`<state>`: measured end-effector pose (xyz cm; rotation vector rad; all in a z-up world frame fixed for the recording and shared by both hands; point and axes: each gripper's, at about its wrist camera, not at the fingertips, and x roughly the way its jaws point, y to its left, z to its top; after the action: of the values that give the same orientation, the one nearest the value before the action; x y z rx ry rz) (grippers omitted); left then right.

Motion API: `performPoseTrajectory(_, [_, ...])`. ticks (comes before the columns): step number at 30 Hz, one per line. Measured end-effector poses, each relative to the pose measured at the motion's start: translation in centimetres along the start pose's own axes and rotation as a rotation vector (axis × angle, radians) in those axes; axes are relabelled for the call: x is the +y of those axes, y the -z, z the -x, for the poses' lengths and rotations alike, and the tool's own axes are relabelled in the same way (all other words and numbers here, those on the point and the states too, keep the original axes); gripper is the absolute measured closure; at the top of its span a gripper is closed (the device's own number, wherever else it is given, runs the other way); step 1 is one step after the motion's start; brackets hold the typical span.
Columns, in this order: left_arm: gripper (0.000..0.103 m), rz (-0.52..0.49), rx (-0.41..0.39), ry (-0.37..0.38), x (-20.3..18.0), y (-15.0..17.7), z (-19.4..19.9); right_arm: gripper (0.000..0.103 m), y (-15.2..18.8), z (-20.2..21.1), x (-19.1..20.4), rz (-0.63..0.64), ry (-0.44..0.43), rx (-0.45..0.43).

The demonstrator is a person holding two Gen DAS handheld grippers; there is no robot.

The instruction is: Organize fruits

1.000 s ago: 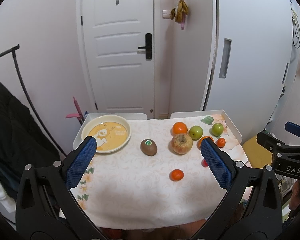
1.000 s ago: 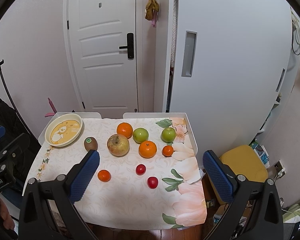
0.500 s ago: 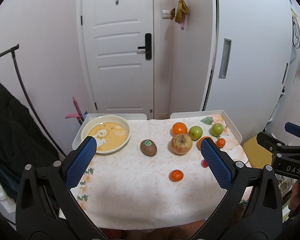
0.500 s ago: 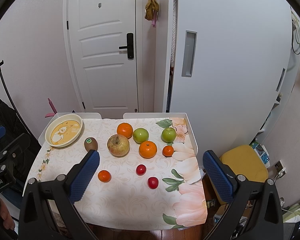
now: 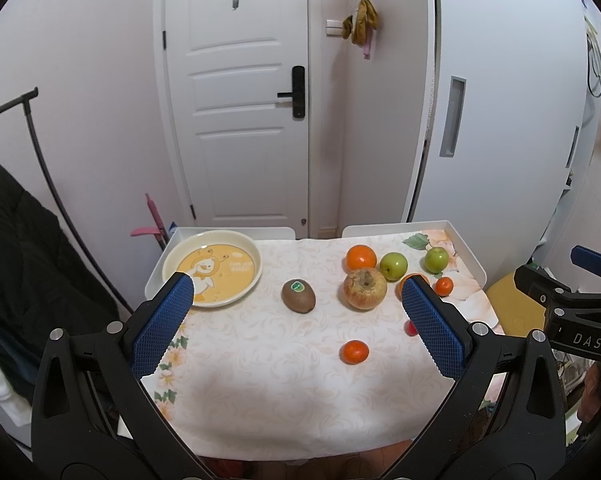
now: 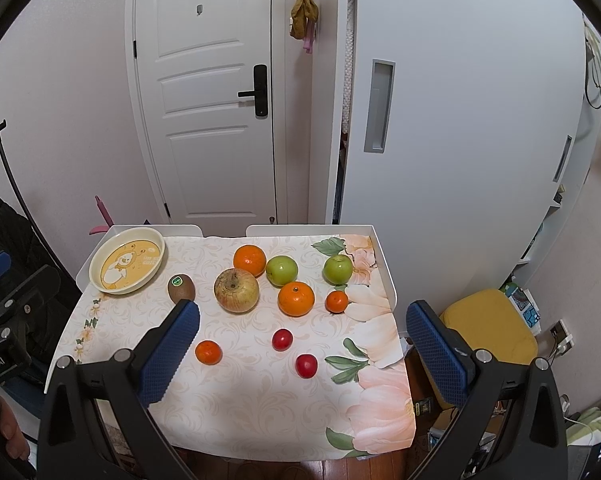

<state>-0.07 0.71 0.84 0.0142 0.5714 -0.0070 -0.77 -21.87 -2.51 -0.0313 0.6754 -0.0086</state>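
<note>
Fruit lies loose on a small table with a floral cloth. A yellow plate stands at the far left. A kiwi, a large apple, two oranges, two green apples, small tangerines and two red fruits lie apart. My left gripper is open and empty above the near edge. My right gripper is open and empty, also held above the near edge.
A white door and a white cabinet stand behind the table. A dark coat on a rack hangs at the left. A yellow stool sits at the right. The table has raised white rims.
</note>
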Motion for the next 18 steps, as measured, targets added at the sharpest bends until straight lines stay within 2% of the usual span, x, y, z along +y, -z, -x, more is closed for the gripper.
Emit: performPoseTrajectory(18, [0.000, -0.005, 0.015, 0.005, 0.8, -1.0, -1.4, 0.000, -0.6, -0.4, 0.6, -0.004, -0.003, -0.002])
